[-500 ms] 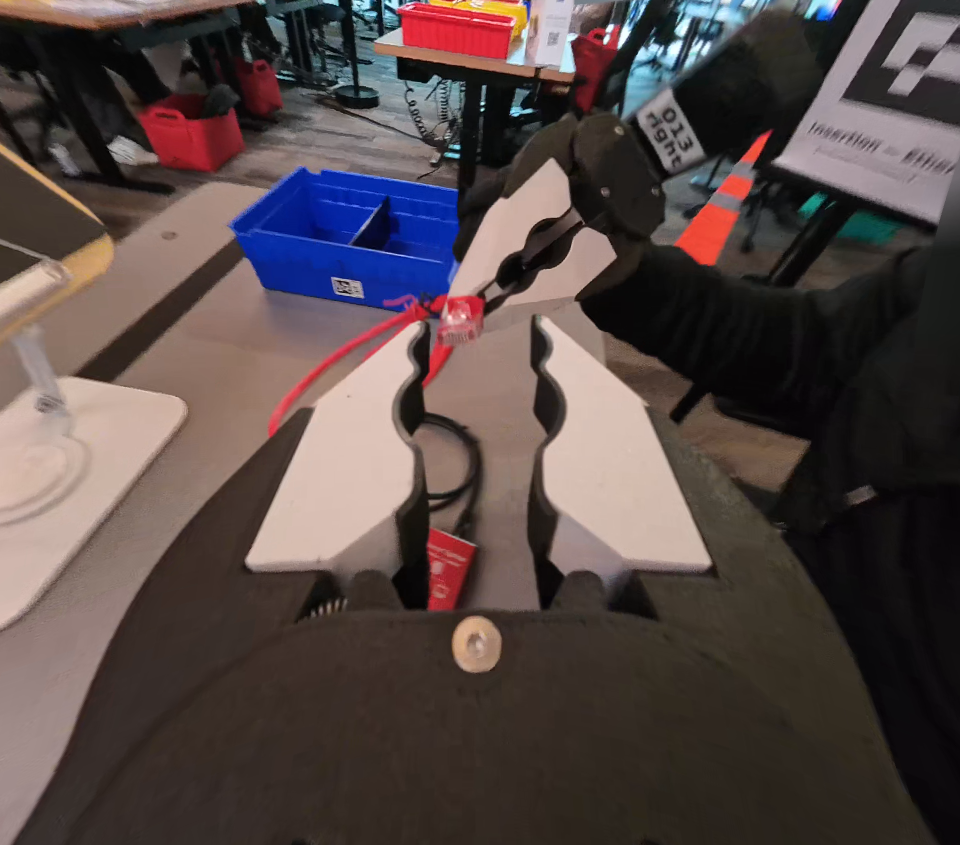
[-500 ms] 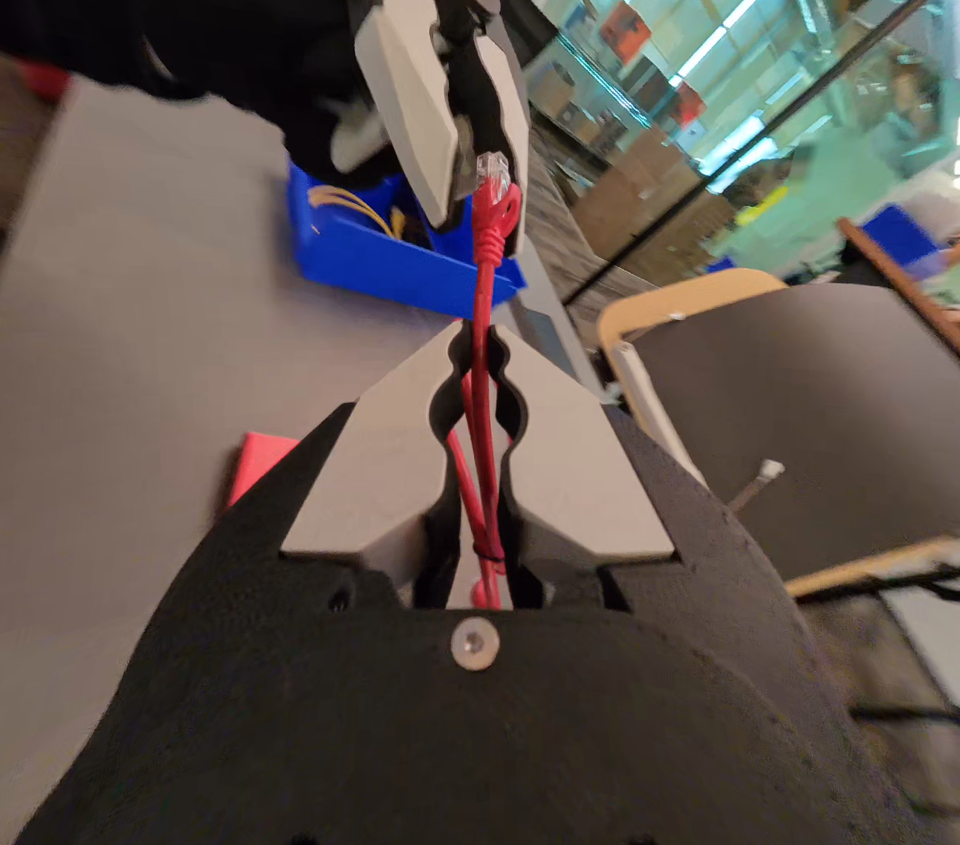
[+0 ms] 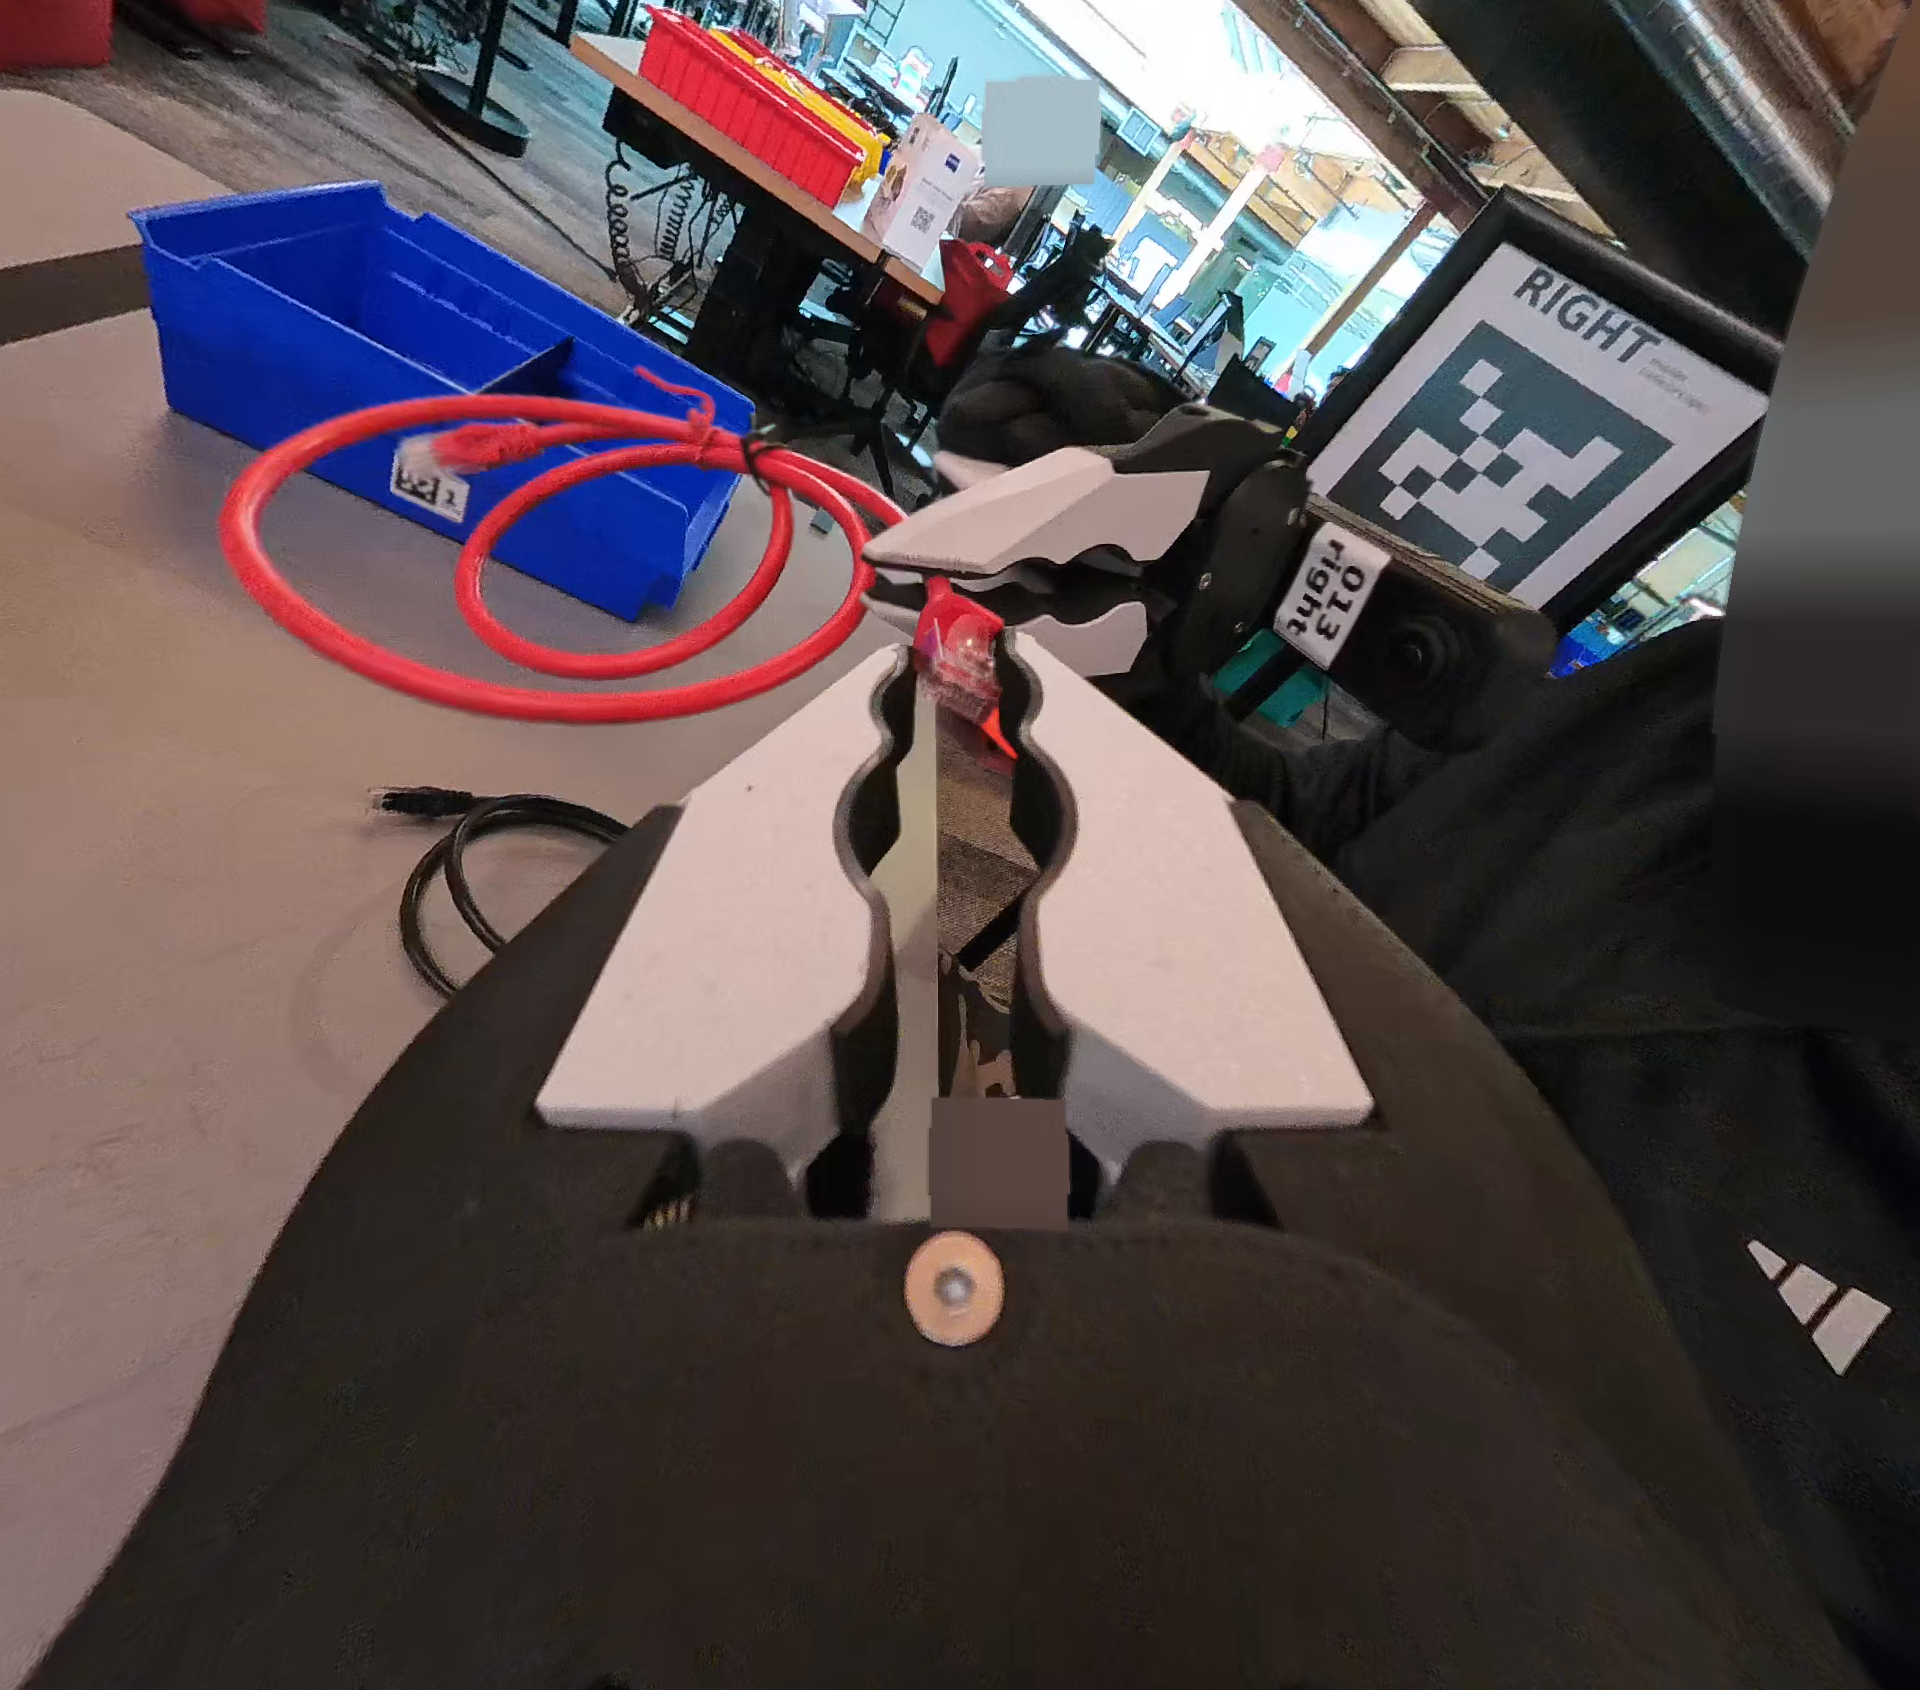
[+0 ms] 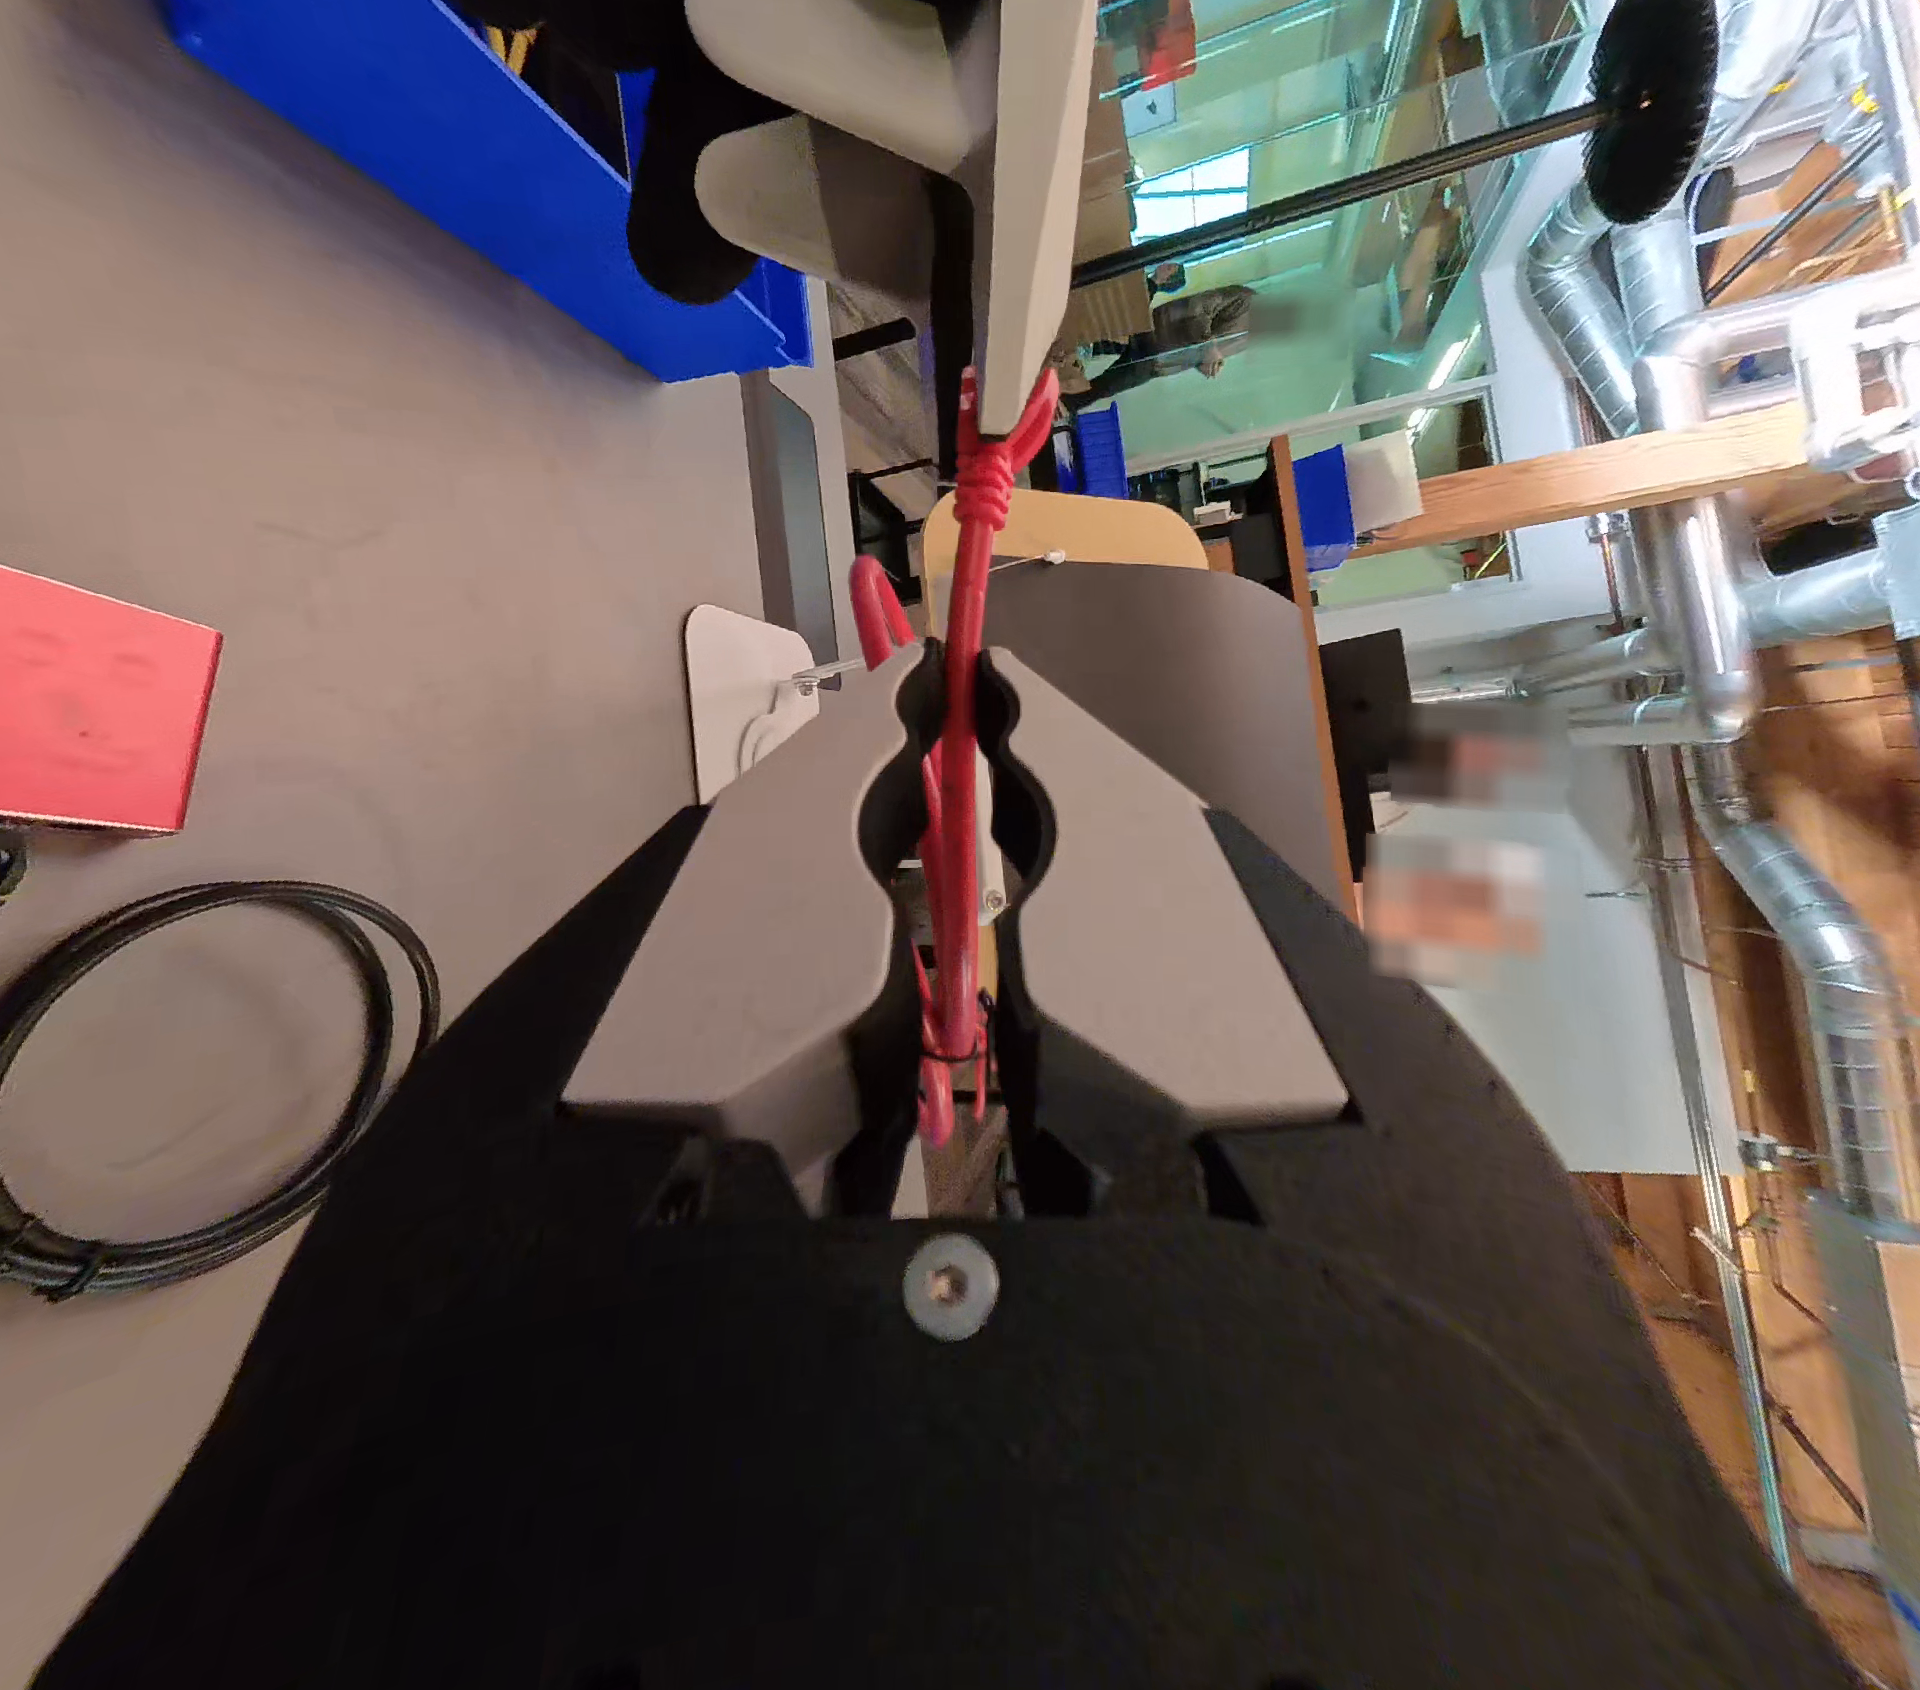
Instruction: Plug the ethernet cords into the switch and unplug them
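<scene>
above table, both tongs (image 3: 951,653) (image 4: 951,658) pinching red cord (image 3: 499,601)

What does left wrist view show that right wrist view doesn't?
Only the left wrist view: the red cord's free plug and its loops hanging in front of the blue bin, plus the framed marker board.
Only the right wrist view: a red box on the table and the white stand base.
Both: the red ethernet cord, pinched by the right gripper with its plug at the left gripper; blue bin; black cable.
</scene>
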`<state>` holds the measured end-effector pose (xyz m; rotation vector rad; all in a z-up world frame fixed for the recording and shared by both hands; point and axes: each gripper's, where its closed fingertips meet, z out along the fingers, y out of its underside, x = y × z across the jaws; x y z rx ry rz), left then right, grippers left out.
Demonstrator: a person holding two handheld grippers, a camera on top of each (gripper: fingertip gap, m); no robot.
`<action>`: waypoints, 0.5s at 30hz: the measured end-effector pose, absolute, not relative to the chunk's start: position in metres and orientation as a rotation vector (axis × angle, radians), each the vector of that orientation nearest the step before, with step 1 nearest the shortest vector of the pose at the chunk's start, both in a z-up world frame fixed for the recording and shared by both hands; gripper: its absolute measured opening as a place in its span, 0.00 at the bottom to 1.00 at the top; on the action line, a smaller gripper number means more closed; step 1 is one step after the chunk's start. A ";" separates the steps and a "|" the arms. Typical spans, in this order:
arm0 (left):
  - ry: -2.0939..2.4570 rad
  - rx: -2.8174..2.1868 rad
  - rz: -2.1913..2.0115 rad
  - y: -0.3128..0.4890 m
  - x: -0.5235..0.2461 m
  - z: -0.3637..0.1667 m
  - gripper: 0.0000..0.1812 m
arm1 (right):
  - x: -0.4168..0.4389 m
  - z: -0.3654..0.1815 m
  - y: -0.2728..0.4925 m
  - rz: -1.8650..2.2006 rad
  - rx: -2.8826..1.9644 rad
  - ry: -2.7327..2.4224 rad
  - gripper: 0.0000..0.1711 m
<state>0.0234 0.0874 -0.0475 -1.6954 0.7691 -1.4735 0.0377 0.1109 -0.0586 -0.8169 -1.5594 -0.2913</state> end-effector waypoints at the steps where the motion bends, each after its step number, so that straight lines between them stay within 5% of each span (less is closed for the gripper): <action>1: 0.765 -1.683 -1.469 0.087 0.023 -0.047 0.06 | 0.037 -0.058 0.111 -0.293 -0.816 -1.559 0.02; 6: 0.770 -1.605 -1.465 0.085 0.023 -0.045 0.06 | 0.034 -0.054 0.105 -0.164 -0.824 -1.542 0.02; 10: 0.836 -1.437 -1.470 0.074 0.029 -0.035 0.05 | 0.028 -0.040 0.086 0.384 -0.935 -1.461 0.14; 15: 0.903 -1.279 -1.405 0.063 0.039 -0.024 0.05 | 0.031 -0.026 0.074 0.878 -1.006 -1.351 0.11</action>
